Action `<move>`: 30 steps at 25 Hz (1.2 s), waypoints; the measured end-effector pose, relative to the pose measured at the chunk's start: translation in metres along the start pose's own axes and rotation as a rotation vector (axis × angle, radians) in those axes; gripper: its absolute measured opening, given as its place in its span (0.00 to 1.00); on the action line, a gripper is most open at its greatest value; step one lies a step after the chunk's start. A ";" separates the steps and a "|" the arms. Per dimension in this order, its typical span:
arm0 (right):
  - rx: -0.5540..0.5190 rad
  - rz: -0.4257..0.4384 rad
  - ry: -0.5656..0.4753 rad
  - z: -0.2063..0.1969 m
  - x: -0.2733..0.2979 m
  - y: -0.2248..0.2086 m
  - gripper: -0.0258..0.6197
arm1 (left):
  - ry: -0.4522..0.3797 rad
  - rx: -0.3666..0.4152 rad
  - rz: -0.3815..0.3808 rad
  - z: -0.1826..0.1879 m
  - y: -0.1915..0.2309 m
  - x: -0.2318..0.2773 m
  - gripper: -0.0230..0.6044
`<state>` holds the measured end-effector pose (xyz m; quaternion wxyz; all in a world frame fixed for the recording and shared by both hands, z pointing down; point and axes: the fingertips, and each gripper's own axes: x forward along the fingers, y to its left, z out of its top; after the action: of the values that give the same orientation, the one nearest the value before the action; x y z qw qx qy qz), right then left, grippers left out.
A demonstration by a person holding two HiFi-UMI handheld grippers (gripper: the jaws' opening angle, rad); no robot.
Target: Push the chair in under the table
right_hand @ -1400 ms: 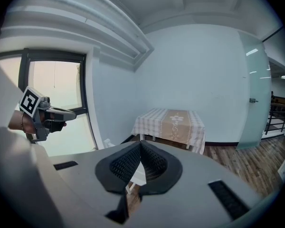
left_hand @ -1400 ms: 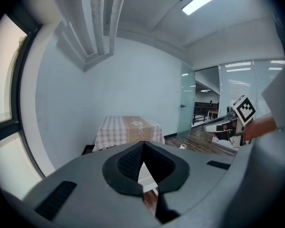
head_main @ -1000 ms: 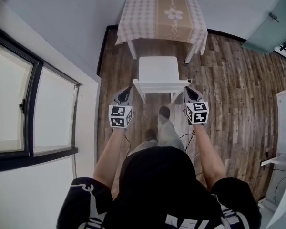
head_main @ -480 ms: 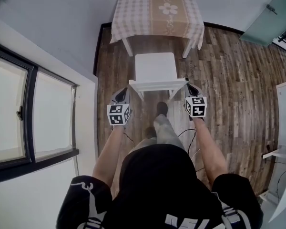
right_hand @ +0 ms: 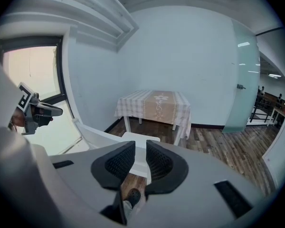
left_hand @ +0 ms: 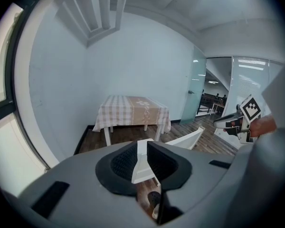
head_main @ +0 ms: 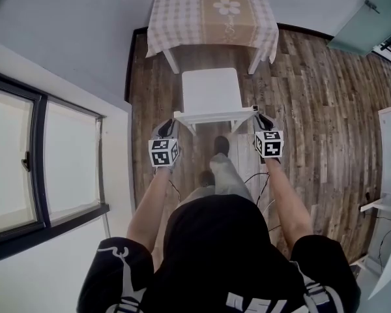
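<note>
Chair (head_main: pixel 210 91) stands near table (head_main: pixel 212 12) edge, apart; wood floor (head_main: pixel 212 57) shows between them.

Chair (head_main: pixel 212 91), white, is being seen standing upright on wood floor (head_main: pixel 300 109), backrest (head_main: pixel 215 116) on the side away from the table (head_main: pixel 182 41). Seat is sitting just short of the near legs (head_main: pixel 172 60), not under. Table is being covered by checked cloth (head_main: pixel 176 12).

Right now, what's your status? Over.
Left gripper, right gripper: fingers just opening at back corners of white chair. Seat not yet under table. Nothing between them.
</note>
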<state>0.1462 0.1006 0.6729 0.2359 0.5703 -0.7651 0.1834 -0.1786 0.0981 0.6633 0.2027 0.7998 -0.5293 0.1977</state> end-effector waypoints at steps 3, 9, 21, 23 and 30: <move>0.002 0.007 0.035 -0.008 0.011 -0.003 0.23 | 0.027 -0.004 0.001 -0.004 0.004 0.012 0.22; 0.011 0.009 0.099 -0.023 0.034 -0.012 0.28 | 0.091 0.004 -0.007 -0.018 0.009 0.034 0.32; 0.047 0.002 0.214 -0.051 0.069 -0.027 0.33 | 0.221 0.015 0.008 -0.052 0.018 0.068 0.33; 0.052 0.003 0.222 -0.054 0.075 -0.026 0.33 | 0.239 0.008 0.009 -0.061 0.020 0.073 0.33; 0.053 0.023 0.235 -0.055 0.089 -0.023 0.32 | 0.269 0.019 0.017 -0.068 0.018 0.090 0.30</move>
<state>0.1553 0.0544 0.7690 0.3067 0.5421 -0.7336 0.2719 -0.1696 0.0591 0.7698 0.2626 0.7636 -0.5020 0.3098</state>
